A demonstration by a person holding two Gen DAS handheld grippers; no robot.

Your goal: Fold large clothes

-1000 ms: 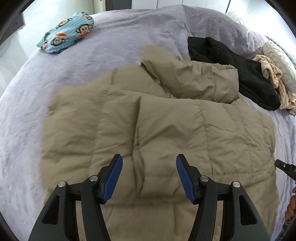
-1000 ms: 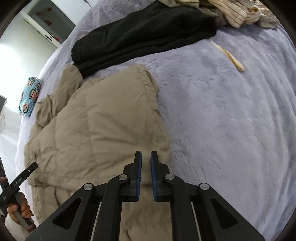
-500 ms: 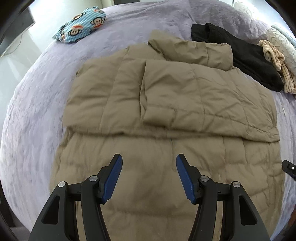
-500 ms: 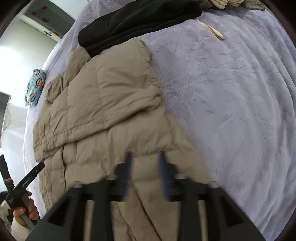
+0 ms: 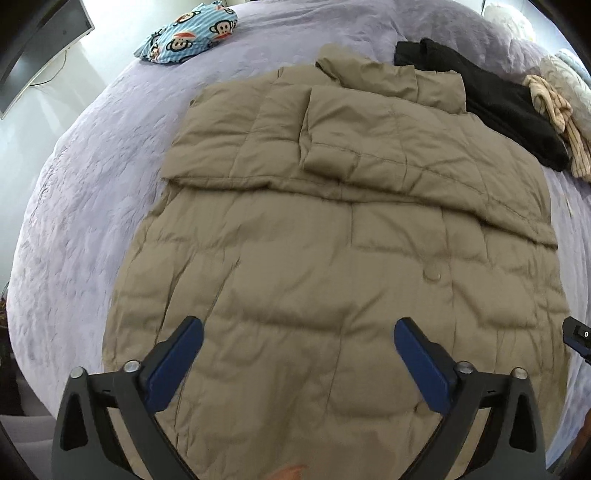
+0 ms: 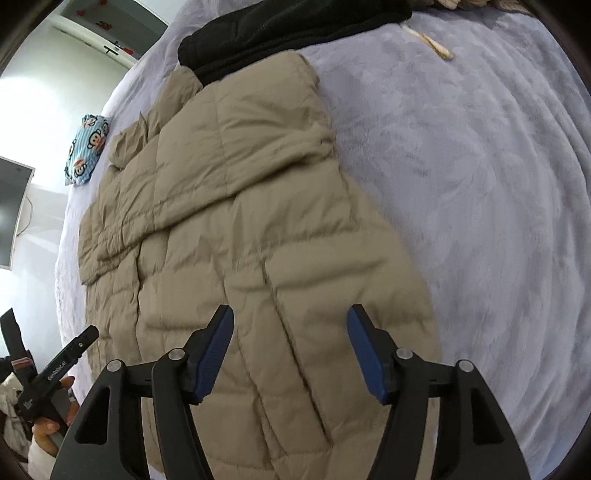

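Observation:
A tan quilted puffer jacket [image 5: 332, 229] lies flat on the lavender bed [image 5: 81, 177], its upper part with the sleeves folded over across the body. It also shows in the right wrist view [image 6: 236, 221]. My left gripper [image 5: 295, 354] is open and empty, held above the jacket's near part. My right gripper [image 6: 290, 343] is open and empty above the jacket's right near side. The right gripper's tip shows at the right edge of the left wrist view [image 5: 578, 336]; the left gripper [image 6: 70, 362] shows in a hand in the right wrist view.
A black garment [image 5: 491, 96] lies at the back right touching the jacket's collar end, with striped beige clothes [image 5: 554, 110] beyond it. A blue monkey-print bundle [image 5: 184, 33] lies at the back left. A monitor [image 5: 33, 44] stands off the bed's left.
Both grippers have pulled back toward the near edge, so more of the jacket shows. The right gripper, shut a second ago, has opened wide.

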